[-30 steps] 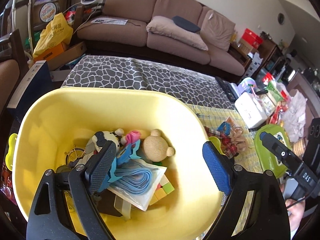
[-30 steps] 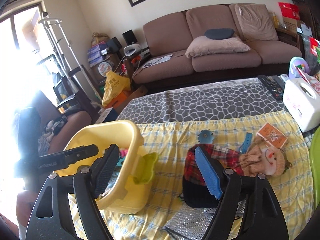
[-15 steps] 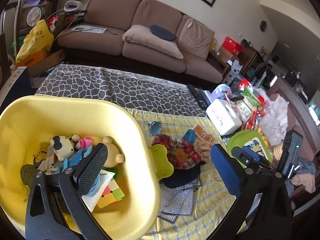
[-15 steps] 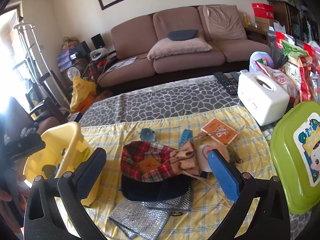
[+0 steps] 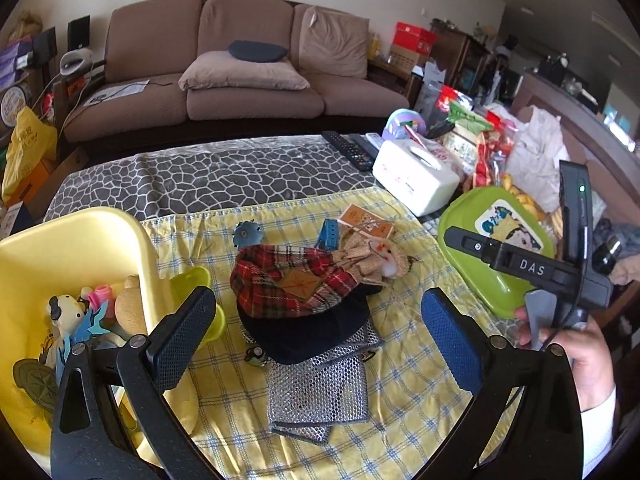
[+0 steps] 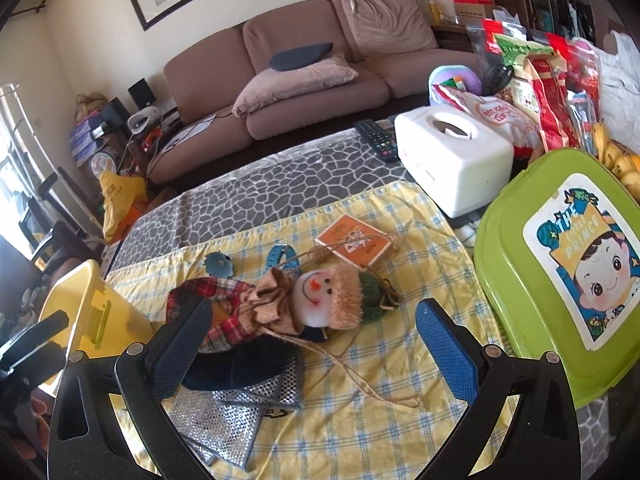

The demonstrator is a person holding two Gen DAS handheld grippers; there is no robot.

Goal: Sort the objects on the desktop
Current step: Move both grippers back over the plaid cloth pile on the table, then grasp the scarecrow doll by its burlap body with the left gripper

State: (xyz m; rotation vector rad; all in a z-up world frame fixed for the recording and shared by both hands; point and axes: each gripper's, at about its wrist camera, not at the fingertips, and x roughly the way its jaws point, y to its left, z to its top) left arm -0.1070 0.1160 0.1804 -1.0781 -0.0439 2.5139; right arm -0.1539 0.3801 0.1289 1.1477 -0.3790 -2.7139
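brown sofa (image 5: 256, 80) behind; white tissue box (image 6: 452, 156) | remote controls (image 5: 352, 148) | snack bags (image 6: 540, 92)

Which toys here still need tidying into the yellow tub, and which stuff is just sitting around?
For the job: snowman doll, orange card, blue strap, blue round piece, silver mesh pouch, yellow tub.

Just lying about: tissue box, green lid, remote controls, snack bags, sofa.

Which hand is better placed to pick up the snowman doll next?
Probably the right: its open tongs frame the snowman doll closely, while the left tongs, also open, sit over the mesh pouch.
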